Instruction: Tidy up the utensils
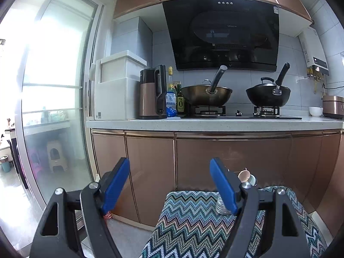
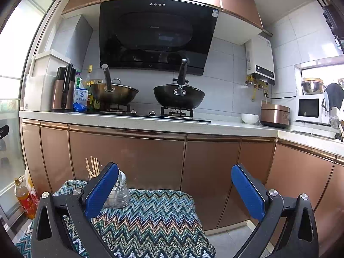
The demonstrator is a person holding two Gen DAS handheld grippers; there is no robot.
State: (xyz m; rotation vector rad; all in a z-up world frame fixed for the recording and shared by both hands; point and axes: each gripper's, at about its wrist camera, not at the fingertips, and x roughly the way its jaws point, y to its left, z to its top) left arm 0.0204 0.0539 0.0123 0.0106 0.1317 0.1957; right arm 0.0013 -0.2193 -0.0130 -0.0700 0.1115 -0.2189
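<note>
A clear glass holder (image 2: 119,193) stands at the far left of a zigzag-patterned cloth (image 2: 150,219), with several wooden chopsticks (image 2: 92,167) sticking up out of it. In the left wrist view the holder (image 1: 221,206) is partly hidden behind the right finger, and spoon heads (image 1: 245,175) show above it on the cloth (image 1: 193,219). My left gripper (image 1: 169,185) is open and empty, held above the cloth's left edge. My right gripper (image 2: 175,191) is open and empty above the cloth, its left finger just in front of the holder.
A kitchen counter (image 2: 150,124) runs ahead with two woks (image 2: 178,96) on a stove, a kettle (image 2: 63,90), bottles, a white bowl (image 2: 250,118) and a rice cooker (image 2: 275,115). Copper cabinet doors stand below. An oil bottle (image 2: 23,197) stands on the floor by a glass door (image 1: 53,86).
</note>
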